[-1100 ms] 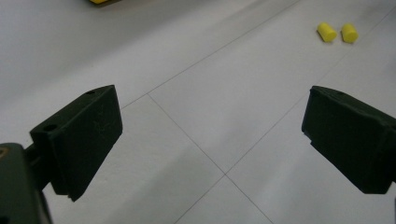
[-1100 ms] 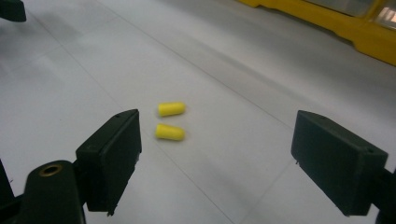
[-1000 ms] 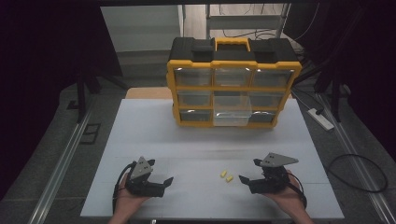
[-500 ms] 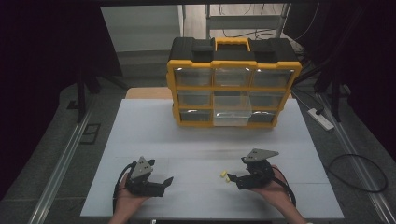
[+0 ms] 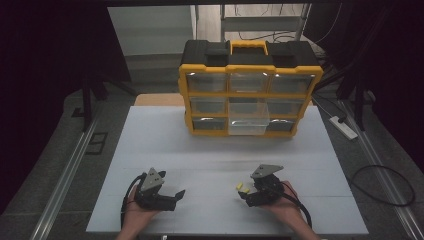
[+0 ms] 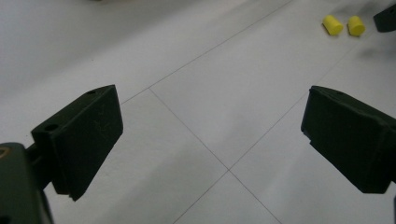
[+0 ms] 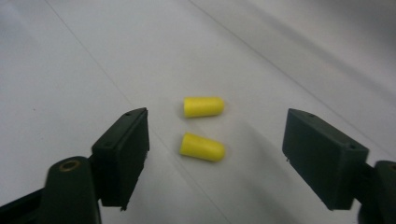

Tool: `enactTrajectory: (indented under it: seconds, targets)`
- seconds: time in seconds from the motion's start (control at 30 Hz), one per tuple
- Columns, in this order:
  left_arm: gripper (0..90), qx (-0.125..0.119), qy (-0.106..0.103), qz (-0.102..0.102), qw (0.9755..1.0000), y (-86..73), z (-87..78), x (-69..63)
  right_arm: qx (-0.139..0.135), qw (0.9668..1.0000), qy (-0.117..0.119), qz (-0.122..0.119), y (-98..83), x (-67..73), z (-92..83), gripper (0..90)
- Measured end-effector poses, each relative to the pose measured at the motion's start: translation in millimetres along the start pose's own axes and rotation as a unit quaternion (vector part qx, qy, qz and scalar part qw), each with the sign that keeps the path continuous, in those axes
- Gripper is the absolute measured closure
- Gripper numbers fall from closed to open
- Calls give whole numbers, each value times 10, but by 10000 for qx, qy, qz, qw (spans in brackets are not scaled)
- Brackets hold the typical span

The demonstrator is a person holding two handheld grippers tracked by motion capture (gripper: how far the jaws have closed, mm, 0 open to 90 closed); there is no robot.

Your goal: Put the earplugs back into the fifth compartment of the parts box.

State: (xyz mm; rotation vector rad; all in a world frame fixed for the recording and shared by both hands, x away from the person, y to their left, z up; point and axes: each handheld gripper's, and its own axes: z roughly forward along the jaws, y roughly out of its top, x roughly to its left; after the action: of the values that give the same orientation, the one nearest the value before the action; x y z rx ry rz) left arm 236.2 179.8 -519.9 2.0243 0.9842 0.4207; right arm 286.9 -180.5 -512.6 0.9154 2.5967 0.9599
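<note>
Right gripper closing in on two yellow earplugs; nothing picked up yet.

White matt desk (image 5: 165, 150), faint seam lines. At its far edge a yellow-and-black plastic drawer organiser (image 5: 249, 95) with clear drawers, the bottom-middle drawer (image 5: 248, 121) pulled out. Left gripper (image 5: 172, 196) near the front edge, jaws wide, nothing between them. Right gripper (image 7: 217, 154) low over the desk towards the front right, jaws have just been narrowing, still apart, pads clear of both earplugs. Earplugs (image 7: 203, 127): smooth foam, bullet-shaped, lying side by side between the jaws. Grasp and stowing remain, likely into the drawer.
</note>
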Motion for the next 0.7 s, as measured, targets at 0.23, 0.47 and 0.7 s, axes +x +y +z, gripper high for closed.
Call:
enactTrajectory:
  seconds: [0.23, 0.47, 0.7]
  targets:
    - [55, 7, -12, 5, 10000, -2, -1, 3, 119, 9999, -41, -12, -30, 16, 75, 372]
    - [55, 20, -39, 0, 10000, -4, 1, 0, 92, 9999, -24, -127, -41, 37, 64, 638]
    - [56, 17, -41, 7, 10000, -4, -1, 1, 4, 9999, 3, -125, -34, 29, 11, 704]
